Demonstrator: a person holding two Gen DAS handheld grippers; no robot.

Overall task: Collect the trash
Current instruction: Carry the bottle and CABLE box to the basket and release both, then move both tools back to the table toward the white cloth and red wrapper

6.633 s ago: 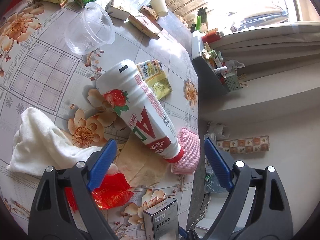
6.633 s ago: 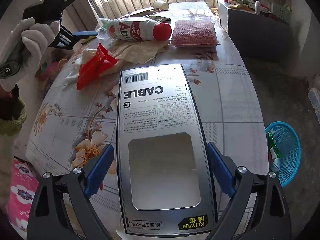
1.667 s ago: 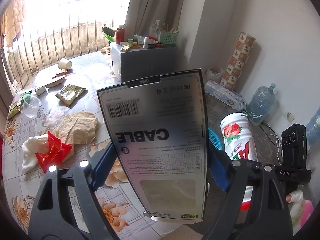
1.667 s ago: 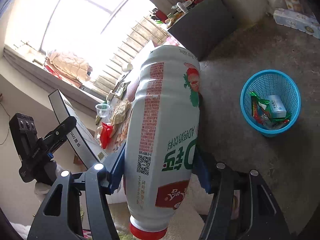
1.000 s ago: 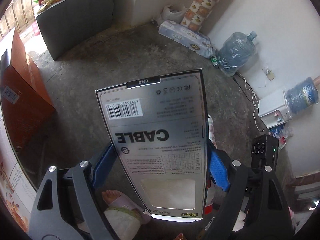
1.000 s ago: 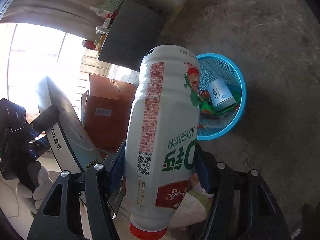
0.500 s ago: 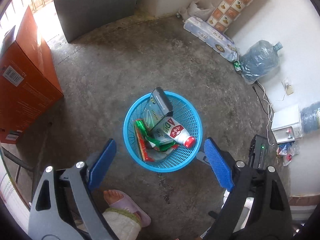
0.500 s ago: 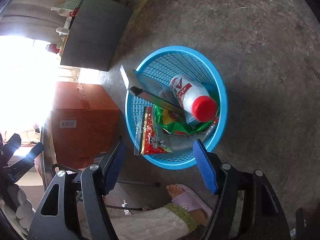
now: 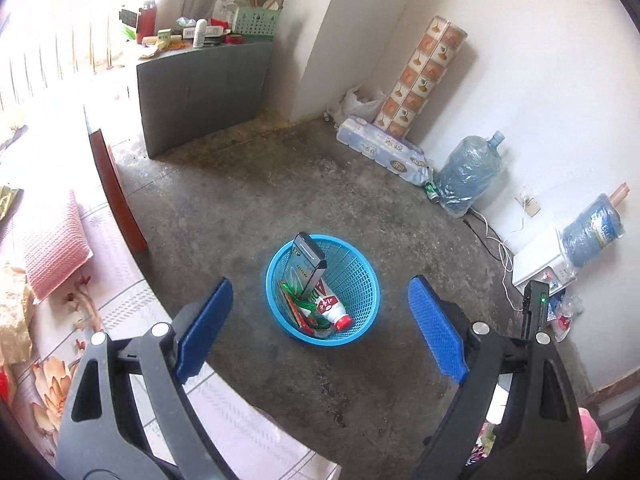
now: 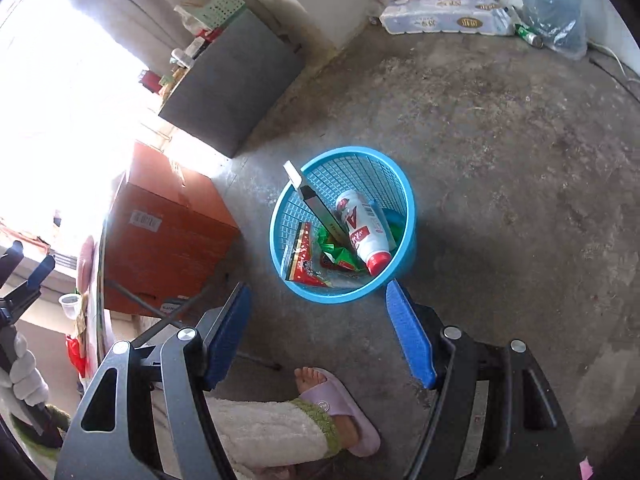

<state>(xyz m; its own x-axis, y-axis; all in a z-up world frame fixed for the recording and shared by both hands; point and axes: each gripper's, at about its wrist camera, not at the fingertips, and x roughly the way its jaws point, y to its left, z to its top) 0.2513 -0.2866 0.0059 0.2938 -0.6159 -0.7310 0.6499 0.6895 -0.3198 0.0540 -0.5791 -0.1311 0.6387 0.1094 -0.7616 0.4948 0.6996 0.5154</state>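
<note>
A blue mesh basket [image 9: 362, 276] [image 10: 404, 184] stands on the concrete floor. In it lie the grey cable box [image 9: 307, 258] [image 10: 316, 204], leaning on the rim, the white strawberry drink bottle [image 9: 330, 306] [image 10: 364, 228] with its red cap, and some snack wrappers [image 10: 306, 262]. My left gripper [image 9: 320, 320] is open and empty above the basket, near the table edge. My right gripper [image 10: 318, 320] is open and empty, above and just short of the basket.
The flowered table [image 9: 120, 280] with a pink sponge [image 9: 52, 240] lies at left. An orange box [image 10: 168, 236] sits under it. A grey cabinet [image 9: 204, 84], paper roll pack [image 9: 380, 148] and water jugs [image 9: 468, 176] line the walls. The person's slippered foot [image 10: 336, 408] is below.
Both grippers opened; the cable box and the bottle dropped into the basket. Since then the left gripper has pulled back and tilted up, and the right has lifted slightly.
</note>
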